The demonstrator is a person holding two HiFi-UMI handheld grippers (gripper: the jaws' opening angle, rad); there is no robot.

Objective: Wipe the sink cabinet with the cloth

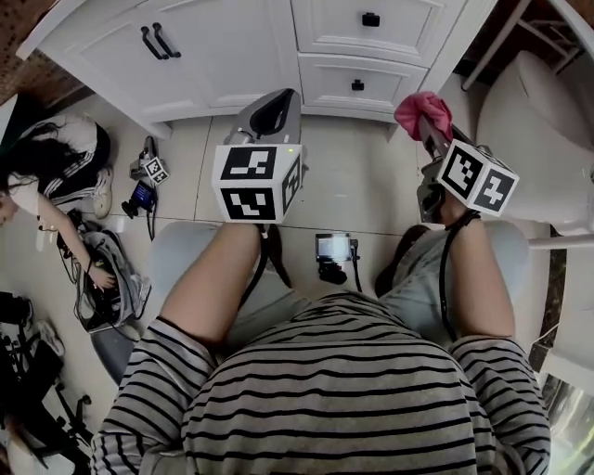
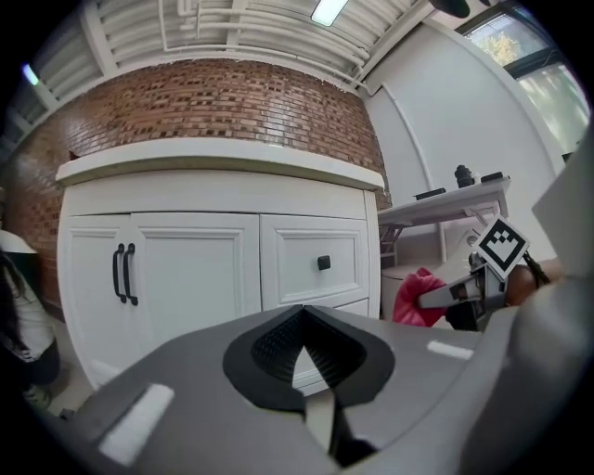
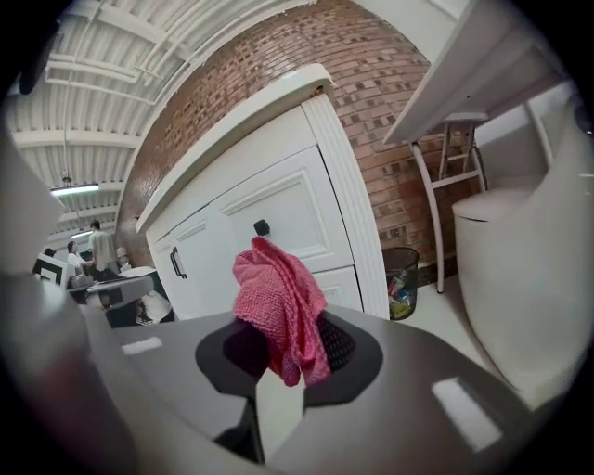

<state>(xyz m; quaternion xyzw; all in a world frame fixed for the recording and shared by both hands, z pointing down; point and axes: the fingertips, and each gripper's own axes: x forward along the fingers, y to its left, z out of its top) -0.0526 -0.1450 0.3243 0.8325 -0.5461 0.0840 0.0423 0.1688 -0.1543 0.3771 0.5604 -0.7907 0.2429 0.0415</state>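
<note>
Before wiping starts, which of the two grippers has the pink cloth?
The right gripper: its jaws clamp the pink cloth. The left gripper is shut on nothing.

Cloth [image 1: 423, 109] before cabinet [image 1: 251, 46], seemingly apart

A pale tiled floor [image 1: 371, 176] carries a small camera [image 1: 333, 249] and, further left, a small device with a square marker [image 1: 148, 176]. At the left edge a person [image 1: 46, 176] crouches, one hand in a grey bag [image 1: 107, 278]. A red brick wall [image 2: 213, 102] rises behind, under a white ribbed ceiling with a strip light [image 2: 327, 9]. A black waste bin [image 3: 401, 278] holding colourful litter stands against the bricks, beside a metal-legged stand [image 3: 455, 176] and a white toilet [image 3: 520, 278].
</note>
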